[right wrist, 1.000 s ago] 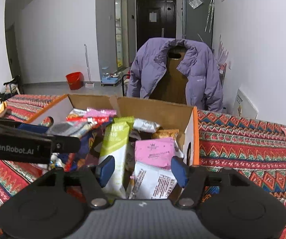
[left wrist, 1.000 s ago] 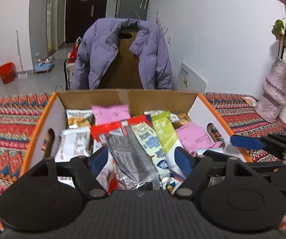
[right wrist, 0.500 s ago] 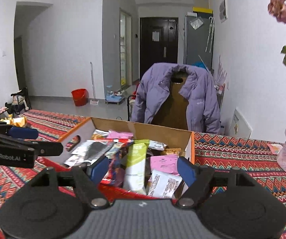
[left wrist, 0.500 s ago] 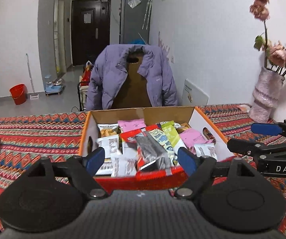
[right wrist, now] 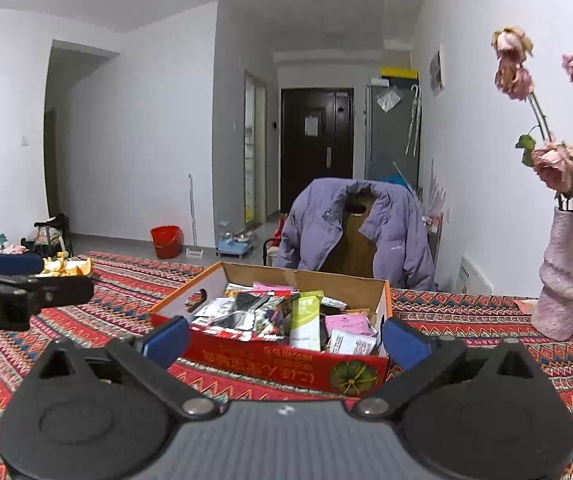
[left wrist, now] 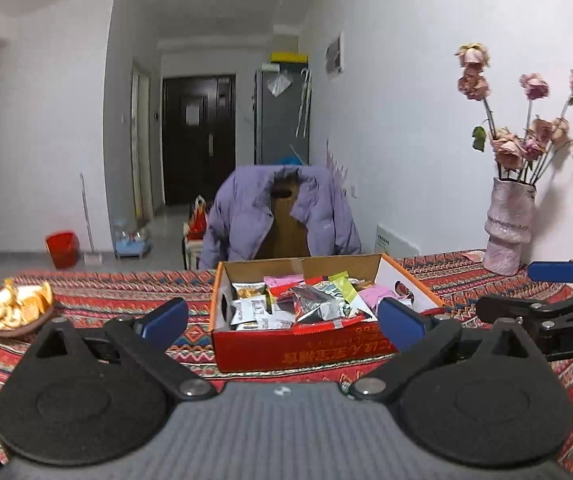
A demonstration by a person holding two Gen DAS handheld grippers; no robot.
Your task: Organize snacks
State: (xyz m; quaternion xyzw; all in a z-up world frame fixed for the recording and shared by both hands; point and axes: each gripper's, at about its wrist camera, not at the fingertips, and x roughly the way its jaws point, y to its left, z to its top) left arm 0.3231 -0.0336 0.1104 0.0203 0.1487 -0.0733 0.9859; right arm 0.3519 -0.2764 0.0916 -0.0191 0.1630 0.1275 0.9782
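1. While both tools are held short of the box, the left gripper (left wrist: 282, 322) has its blue pads spread as wide as they go, having just been opening, and there is nothing between them but air.
2. The right gripper (right wrist: 284, 340) is the same: jaws just opened to full width, nothing held, its pads framing the box from the near side without touching it.
3. In the left view the right gripper shows at the right edge; in the right view the left gripper (right wrist: 26, 280) shows at the left edge.
4. The box (left wrist: 306, 346), red outside with an orange rim, sits on the patterned cloth (left wrist: 98, 292) just beyond the pads.
5. The snacks (left wrist: 306, 304) lie heaped inside the box: a silver packet on top in the middle, a green one (right wrist: 305, 320) standing upright, pink ones to the right, white ones to the left.
6. A dish of orange peel (left wrist: 16, 306) sits on the cloth well left of the box.
7. A pink vase (left wrist: 508, 226) of dried roses stands far right, by the wall.
8. Beyond the table, a purple jacket (left wrist: 282, 212) hangs over a chair.
9. Farther off, a red bucket (left wrist: 61, 249) stands on the floor, with a dark door (left wrist: 198, 138) at the end of the hall.
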